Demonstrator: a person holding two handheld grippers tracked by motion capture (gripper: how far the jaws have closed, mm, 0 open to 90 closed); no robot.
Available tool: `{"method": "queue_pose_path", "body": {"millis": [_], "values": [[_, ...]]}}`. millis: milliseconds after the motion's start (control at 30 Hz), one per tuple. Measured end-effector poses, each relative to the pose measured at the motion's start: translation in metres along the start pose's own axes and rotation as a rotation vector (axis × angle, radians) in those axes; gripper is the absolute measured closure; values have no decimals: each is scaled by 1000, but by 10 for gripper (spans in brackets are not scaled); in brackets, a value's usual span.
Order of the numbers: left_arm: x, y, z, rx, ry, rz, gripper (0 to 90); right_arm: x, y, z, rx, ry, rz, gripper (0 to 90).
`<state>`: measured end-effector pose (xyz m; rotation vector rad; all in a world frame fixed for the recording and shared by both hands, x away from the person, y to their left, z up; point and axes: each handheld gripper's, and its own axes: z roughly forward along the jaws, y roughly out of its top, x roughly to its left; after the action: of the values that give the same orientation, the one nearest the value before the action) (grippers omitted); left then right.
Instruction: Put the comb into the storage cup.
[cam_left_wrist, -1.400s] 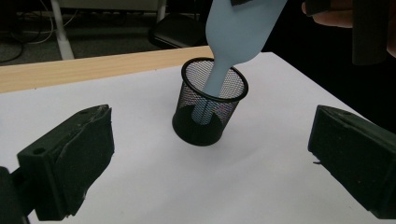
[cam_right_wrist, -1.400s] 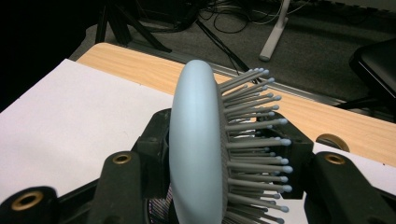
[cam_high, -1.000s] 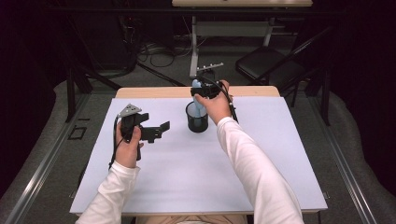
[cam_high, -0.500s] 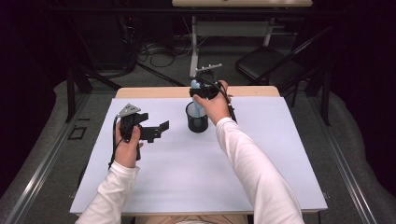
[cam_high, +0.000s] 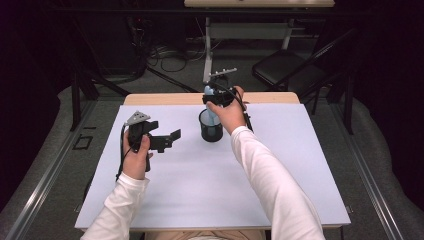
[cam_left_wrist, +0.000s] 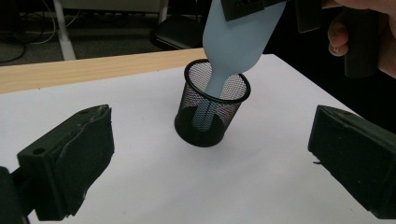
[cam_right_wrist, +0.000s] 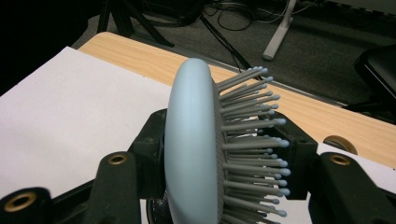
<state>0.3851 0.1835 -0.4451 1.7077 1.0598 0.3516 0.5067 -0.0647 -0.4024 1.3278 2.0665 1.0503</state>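
Note:
A light-blue hairbrush (cam_high: 209, 92) stands tilted with its handle down inside a black mesh cup (cam_high: 210, 127) at the back middle of the white table. My right gripper (cam_high: 218, 98) is shut on the brush head from above. In the right gripper view the pads press the brush (cam_right_wrist: 191, 149) on its back and its bristle side. In the left gripper view the brush (cam_left_wrist: 238, 37) leans into the cup (cam_left_wrist: 212, 112). My left gripper (cam_high: 169, 140) hovers left of the cup, open, with nothing between its fingers (cam_left_wrist: 70, 158).
A white sheet (cam_high: 210, 190) covers the table, with a strip of wooden edge (cam_high: 165, 98) at the back. Beyond it are a black chair (cam_high: 295, 70), a white desk leg (cam_high: 207, 55) and floor cables (cam_high: 160, 50).

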Motion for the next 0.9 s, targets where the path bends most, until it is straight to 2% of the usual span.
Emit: {"method": "queue_pose_path", "body": {"millis": [333, 600, 700, 900], "values": [[1, 0, 0, 0, 1, -3, 6, -1, 0, 1, 2, -4, -1, 430], [1, 0, 0, -2, -1, -4, 6, -1, 1, 1, 4, -12, 4, 358], [1, 0, 0, -2, -3, -7, 7, -1, 1, 1, 4, -15, 14, 306], [1, 0, 0, 0, -2, -7, 6, -2, 1, 2, 9, -18, 25, 148]]}}
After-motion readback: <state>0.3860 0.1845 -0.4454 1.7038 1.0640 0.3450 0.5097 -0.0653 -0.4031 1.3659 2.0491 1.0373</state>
